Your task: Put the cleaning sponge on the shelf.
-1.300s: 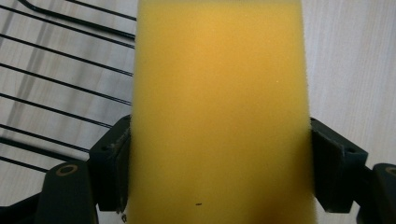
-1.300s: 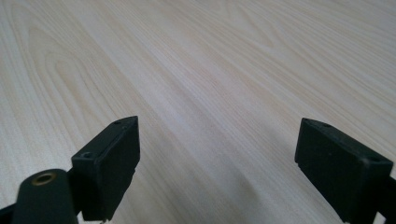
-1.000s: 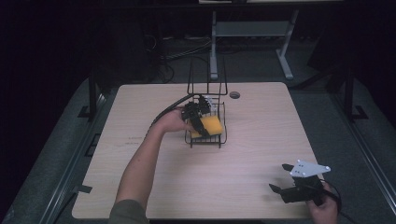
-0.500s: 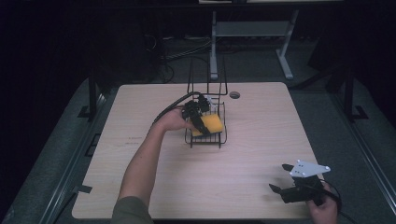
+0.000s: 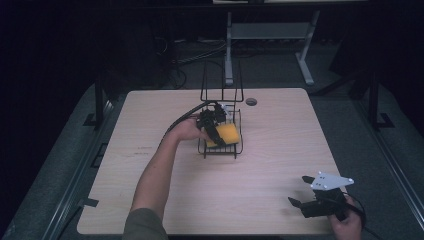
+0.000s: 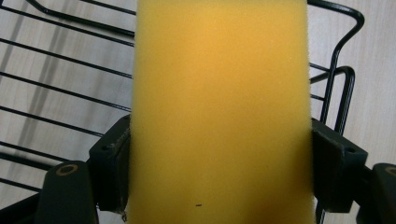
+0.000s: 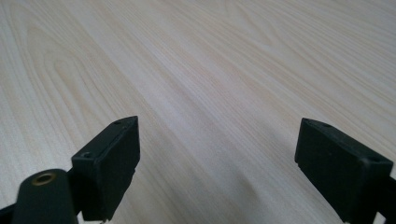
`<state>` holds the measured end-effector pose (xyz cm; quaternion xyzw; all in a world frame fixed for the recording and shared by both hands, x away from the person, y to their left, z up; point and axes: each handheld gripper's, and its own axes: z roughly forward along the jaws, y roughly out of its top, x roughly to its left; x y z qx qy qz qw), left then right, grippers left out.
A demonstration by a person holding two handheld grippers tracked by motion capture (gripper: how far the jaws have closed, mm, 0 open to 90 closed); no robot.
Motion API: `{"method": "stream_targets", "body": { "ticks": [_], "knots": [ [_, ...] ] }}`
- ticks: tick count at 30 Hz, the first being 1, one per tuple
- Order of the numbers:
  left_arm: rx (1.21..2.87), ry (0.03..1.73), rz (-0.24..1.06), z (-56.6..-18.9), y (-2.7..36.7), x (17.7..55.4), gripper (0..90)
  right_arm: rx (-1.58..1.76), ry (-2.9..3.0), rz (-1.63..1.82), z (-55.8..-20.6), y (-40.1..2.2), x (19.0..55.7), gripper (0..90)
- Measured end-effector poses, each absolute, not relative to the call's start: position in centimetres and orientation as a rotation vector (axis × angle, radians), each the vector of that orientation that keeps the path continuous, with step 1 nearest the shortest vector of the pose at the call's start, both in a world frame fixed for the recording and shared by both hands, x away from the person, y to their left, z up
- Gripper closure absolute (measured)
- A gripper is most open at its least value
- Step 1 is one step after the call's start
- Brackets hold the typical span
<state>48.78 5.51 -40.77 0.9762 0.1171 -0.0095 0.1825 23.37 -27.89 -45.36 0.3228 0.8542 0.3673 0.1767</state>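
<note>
A yellow sponge [image 5: 228, 134] lies in the tray of a black wire rack [image 5: 235, 148] near the middle of the wooden table [image 5: 150, 125]. My left gripper [image 5: 214, 131] is shut on the sponge, reaching into the rack from the left. In the left gripper view the yellow sponge [image 6: 219, 107] sits squeezed between both black pads [image 6: 112, 172], with the wire rack [image 6: 56, 88] under it. My right gripper [image 5: 302, 192] rests low near the table's front right corner. In the right gripper view it [image 7: 217, 154] stands open over bare wood with nothing between its fingers.
The rack has a tall wire back [image 5: 222, 80] rising toward the far side. A small round grommet [image 5: 251, 101] sits in the table's far edge. A grey metal stand [image 5: 270, 35] is on the floor behind the table.
The left gripper and the sponge have shifted very slightly within the rack tray. The right gripper has stayed where it was.
</note>
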Motion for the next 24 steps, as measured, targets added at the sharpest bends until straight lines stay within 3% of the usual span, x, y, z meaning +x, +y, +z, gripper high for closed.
{"method": "stream_targets", "body": {
  "ticks": [24],
  "knots": [
    [2.724, 0.354, -0.025, -40.06, 5.99, 48.46, 17.7, 0.902, 2.423, 1.033, -45.34, -27.67, 23.28, 13.8]
  ]
}}
